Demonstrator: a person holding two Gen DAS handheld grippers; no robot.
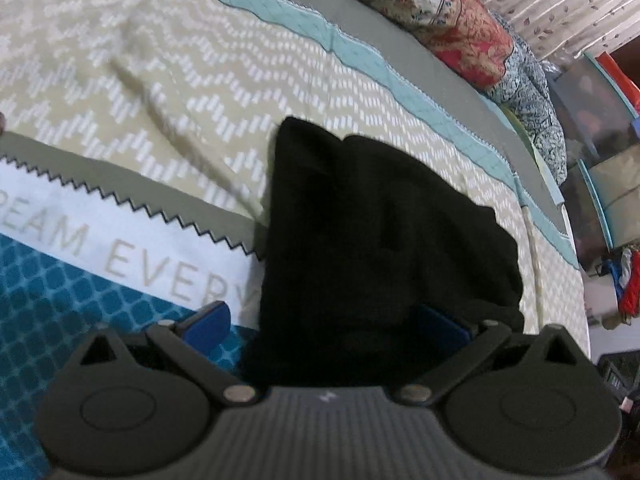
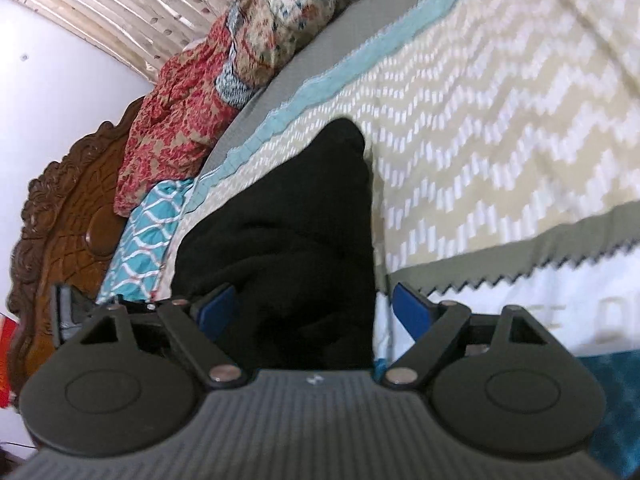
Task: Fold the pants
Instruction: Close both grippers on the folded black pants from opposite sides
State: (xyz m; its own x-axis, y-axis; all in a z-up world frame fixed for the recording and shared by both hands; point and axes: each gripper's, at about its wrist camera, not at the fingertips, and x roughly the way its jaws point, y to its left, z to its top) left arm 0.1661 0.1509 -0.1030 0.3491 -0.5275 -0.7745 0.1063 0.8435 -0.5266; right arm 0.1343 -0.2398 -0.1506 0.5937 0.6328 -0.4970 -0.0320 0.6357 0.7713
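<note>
Black pants [image 1: 380, 220] lie in a bunched, folded heap on the beige zigzag bedspread [image 1: 160, 92]. My left gripper [image 1: 326, 322] is open and hangs over the near end of the heap. Cloth lies between its blue fingers [image 1: 208, 320], and the left pad stands clear of it. In the right wrist view the pants [image 2: 288, 232] run away from me towards a narrow end. My right gripper [image 2: 316, 310] is open wide and straddles their near end. Its right finger [image 2: 412, 312] is off the cloth, over the white band; the left one sits at the cloth's edge.
The bedspread has a white lettered band [image 1: 120, 256] and a teal patterned part [image 1: 60, 312] near me. Floral quilts and pillows [image 1: 460, 24] are piled along the far edge. A carved wooden headboard [image 2: 60, 220] stands at one end, with storage boxes [image 1: 600, 120] beside the bed.
</note>
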